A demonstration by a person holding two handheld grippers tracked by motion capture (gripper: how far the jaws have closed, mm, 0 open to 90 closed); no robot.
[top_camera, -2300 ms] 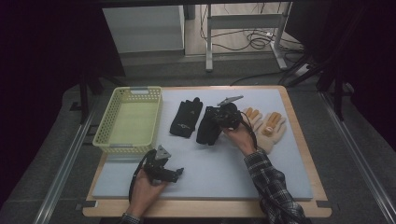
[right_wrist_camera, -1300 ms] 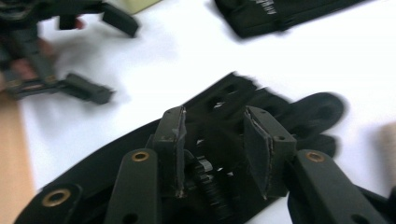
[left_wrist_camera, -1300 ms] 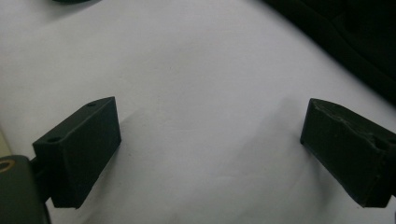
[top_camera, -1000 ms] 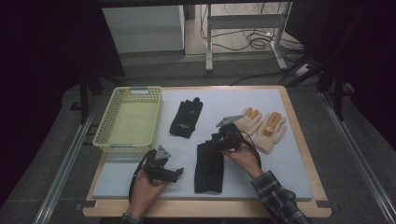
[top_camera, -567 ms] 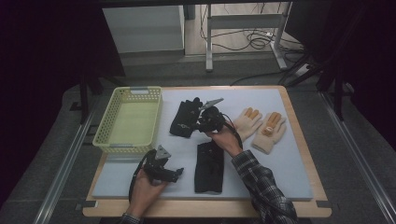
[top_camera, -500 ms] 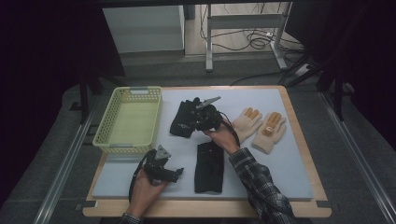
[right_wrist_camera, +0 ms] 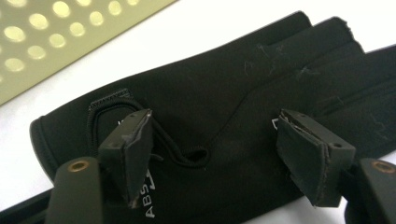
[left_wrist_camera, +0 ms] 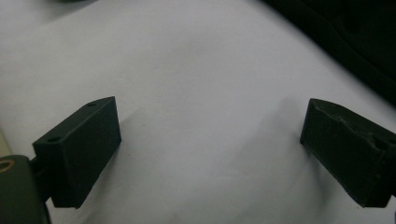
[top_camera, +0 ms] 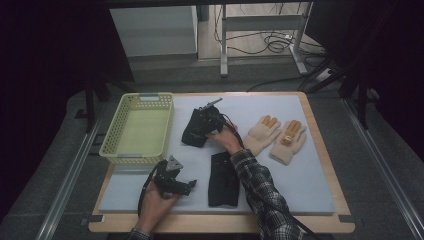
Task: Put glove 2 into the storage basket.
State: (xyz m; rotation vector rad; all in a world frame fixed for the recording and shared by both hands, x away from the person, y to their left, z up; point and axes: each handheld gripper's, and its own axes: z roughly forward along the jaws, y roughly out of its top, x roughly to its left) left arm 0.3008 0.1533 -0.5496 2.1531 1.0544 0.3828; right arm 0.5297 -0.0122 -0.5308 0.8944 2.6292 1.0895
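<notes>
While the left hand-held gripper rests spread at the counter's near edge, the right hand-held gripper hangs over the far black glove beside the basket; its own view shows jaws apart astride the glove's palm, crosswise to its long axis.

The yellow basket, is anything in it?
Empty. The high view shows the yellow basket with a bare floor; both black gloves lie outside it on the mat.

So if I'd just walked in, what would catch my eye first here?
Probably the right claw, wide open right over a black glove beside the yellow-green basket. Next, the pale knitted gloves on the table's right side, and a second black glove lying flat near the front edge, by the idle left claw.
</notes>
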